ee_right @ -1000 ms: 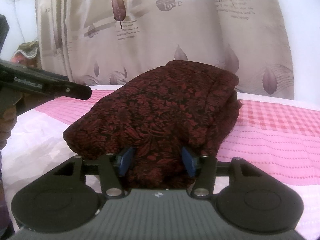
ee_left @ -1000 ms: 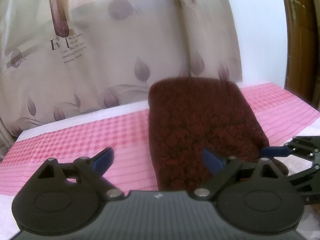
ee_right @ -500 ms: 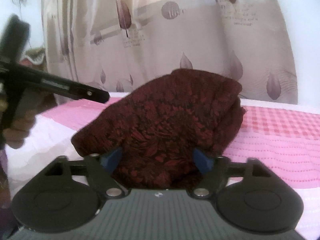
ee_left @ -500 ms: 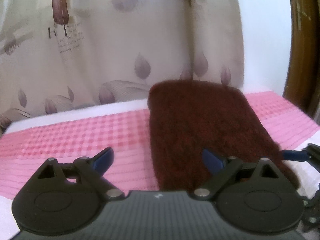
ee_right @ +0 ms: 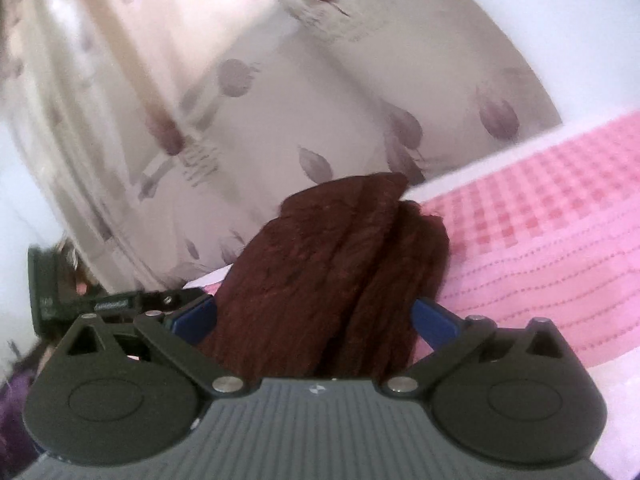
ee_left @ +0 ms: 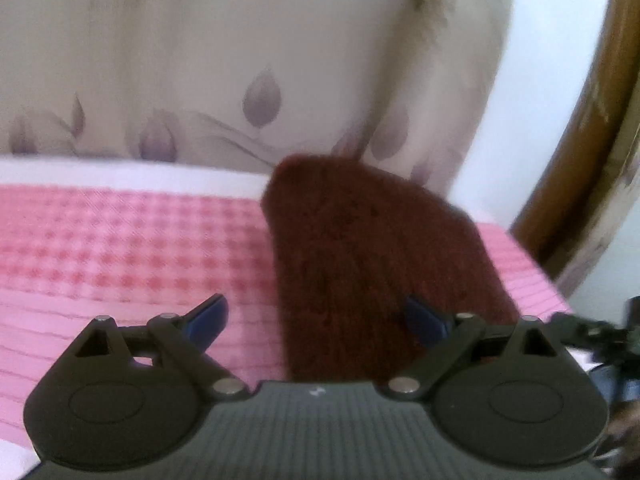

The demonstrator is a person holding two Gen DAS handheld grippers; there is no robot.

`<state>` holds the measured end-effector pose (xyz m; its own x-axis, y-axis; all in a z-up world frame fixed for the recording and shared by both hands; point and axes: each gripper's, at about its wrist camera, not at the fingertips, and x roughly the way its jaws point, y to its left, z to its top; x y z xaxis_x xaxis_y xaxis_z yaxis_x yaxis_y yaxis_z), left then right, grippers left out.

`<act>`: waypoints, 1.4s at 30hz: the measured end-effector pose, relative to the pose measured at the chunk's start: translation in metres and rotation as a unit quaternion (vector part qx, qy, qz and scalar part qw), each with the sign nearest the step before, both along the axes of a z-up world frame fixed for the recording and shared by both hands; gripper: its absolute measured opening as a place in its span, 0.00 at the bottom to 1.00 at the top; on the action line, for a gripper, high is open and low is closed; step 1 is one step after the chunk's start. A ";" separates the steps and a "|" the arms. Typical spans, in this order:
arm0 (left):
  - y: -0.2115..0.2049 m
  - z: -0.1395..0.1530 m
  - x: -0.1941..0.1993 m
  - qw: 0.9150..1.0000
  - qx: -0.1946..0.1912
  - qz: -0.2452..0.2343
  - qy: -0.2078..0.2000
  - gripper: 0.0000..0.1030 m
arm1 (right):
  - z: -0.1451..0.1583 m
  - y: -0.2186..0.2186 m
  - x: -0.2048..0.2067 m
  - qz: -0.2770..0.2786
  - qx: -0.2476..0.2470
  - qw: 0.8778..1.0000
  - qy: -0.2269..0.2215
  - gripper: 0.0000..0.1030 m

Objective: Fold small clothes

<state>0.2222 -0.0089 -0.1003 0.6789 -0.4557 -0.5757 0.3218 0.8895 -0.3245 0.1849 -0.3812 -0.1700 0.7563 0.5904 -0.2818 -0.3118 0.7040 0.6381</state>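
Observation:
A dark red patterned garment [ee_left: 372, 248] lies folded in a thick stack on the pink checked bedspread [ee_left: 120, 240]. My left gripper [ee_left: 314, 312] is open wide just in front of it, and the stack's left edge runs between the fingers with neither pad touching. In the right wrist view the same garment [ee_right: 320, 256] fills the gap of my right gripper [ee_right: 312, 316]. Its jaws are opening, and the blue pads stand at the cloth's two sides without pinching it. This view is rolled, so the bedspread [ee_right: 540, 220] slopes upward to the right.
A beige leaf-print curtain [ee_left: 240, 60] hangs right behind the bed. A brown wooden frame [ee_left: 580, 140] stands at the right beside a white wall. The left tool's black body [ee_right: 112, 304] shows at the left of the right wrist view.
The right gripper's jaws spread from a pinch on the garment's near fold to wide apart, and its view rolled. The left gripper swung sideways and tilted; both views blurred.

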 end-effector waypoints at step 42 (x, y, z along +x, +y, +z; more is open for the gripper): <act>-0.045 -0.011 0.039 0.995 0.064 -0.072 0.025 1.00 | -0.026 0.033 0.099 0.111 0.010 0.988 0.107 1.00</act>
<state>0.2613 -0.0537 -0.1115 0.5815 -0.4666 -0.6665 0.4356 0.8704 -0.2294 0.2839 -0.3478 -0.1960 0.5323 0.7420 -0.4075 -0.3135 0.6200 0.7193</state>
